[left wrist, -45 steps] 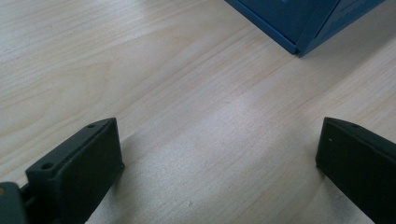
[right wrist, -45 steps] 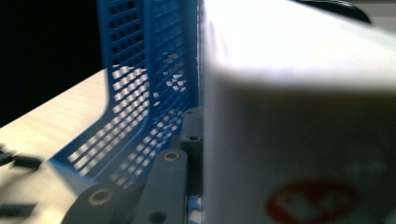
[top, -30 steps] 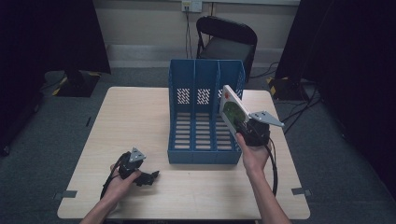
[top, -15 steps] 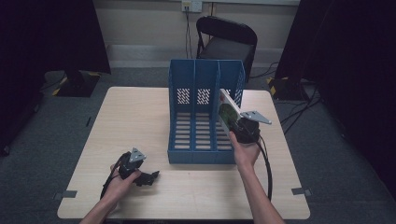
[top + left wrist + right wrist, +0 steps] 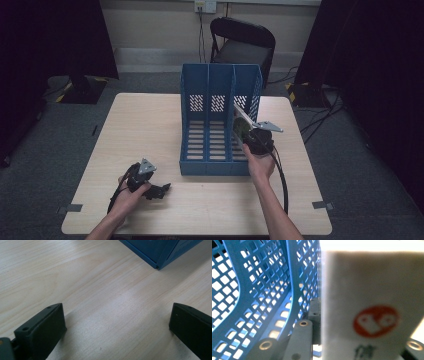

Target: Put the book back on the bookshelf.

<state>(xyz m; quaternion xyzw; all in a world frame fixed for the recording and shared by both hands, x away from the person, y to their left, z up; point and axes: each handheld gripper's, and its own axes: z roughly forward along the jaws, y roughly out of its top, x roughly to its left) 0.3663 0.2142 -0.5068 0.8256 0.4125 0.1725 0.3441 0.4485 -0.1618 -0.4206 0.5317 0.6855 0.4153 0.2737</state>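
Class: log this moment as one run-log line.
right gripper: shut on book | at rack right slot | left gripper: open, on table

A blue file rack [image 5: 220, 120], its walls pierced with a grid of small square holes and its floor cut in slots, stands on a pale wood-grain table [image 5: 150, 125]. The black right gripper [image 5: 243, 131], topped by a grey plate, carries a flat white card [image 5: 367, 302] printed with a red round mark and dark characters. The left gripper [image 5: 161, 190] is black too, trailing a black cable. Behind, a black chair [image 5: 242, 42] on grey floor.
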